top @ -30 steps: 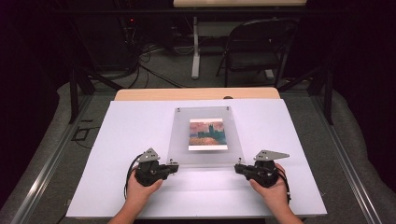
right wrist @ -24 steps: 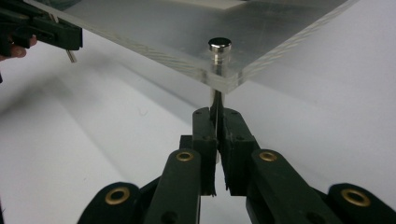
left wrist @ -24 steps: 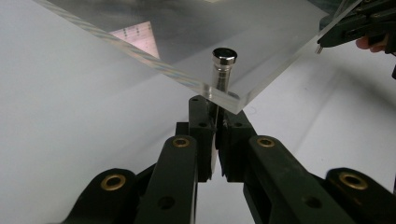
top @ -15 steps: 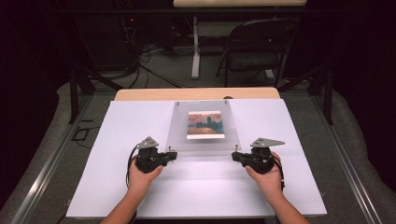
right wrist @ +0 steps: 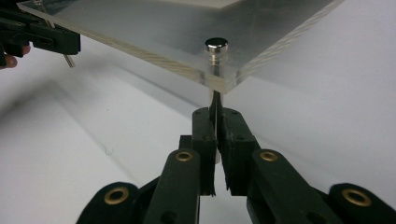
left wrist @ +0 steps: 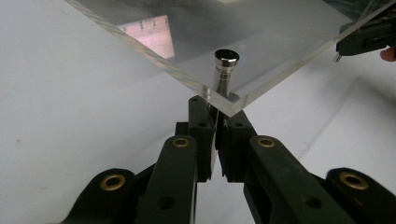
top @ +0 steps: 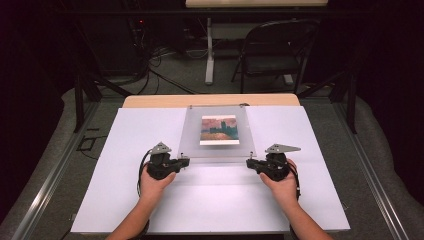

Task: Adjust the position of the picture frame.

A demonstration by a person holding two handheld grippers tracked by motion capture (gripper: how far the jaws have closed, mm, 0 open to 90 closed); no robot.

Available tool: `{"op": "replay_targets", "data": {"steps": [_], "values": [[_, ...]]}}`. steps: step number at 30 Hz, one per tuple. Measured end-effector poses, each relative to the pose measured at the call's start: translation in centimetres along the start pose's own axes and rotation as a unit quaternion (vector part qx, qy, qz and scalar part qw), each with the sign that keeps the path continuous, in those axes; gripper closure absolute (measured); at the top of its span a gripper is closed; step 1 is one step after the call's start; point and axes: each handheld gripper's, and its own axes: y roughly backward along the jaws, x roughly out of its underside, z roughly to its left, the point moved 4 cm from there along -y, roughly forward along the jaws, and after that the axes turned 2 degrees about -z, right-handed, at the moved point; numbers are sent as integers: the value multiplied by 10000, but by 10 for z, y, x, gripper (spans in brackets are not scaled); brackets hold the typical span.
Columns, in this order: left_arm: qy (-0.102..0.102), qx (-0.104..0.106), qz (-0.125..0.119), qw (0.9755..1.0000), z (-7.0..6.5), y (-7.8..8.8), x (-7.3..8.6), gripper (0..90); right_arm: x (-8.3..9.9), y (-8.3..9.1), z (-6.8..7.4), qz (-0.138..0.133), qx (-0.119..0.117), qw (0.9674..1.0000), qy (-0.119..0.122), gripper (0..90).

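Observation:
A clear acrylic picture frame [top: 192, 135] holding a small painted landscape print [top: 219, 130] lies across the far middle of the white table cover. My left gripper [top: 183, 161] is at its near left corner and my right gripper [top: 250, 162] at its near right corner. In the left gripper view, my left gripper [left wrist: 215, 109] is shut on the thin shaft of a metal standoff pin [left wrist: 226, 63] under the acrylic corner [left wrist: 233, 98]. My right gripper [right wrist: 215, 114] is likewise shut on the other pin [right wrist: 216, 46]. The near edge hangs above the table, casting a shadow.
The white cover [top: 210, 200] spreads wide in front of my hands. A strip of wooden tabletop [top: 150, 101] shows behind the frame. Beyond the table are a folding chair [top: 275, 50], a white table leg [top: 210, 50] and cables on the floor [top: 160, 70].
Both hands have moved away from the person, carrying the frame toward the table's far edge. Both grippers stay shut on the corner pins.

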Motion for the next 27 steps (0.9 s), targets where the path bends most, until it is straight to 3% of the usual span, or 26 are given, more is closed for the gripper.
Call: {"op": "replay_targets", "data": {"steps": [27], "values": [[-50, -81, 225, 9997, 3, -10, 15, 846, 14, -13, -2, 191, 146, 9997, 9, 842]]}}
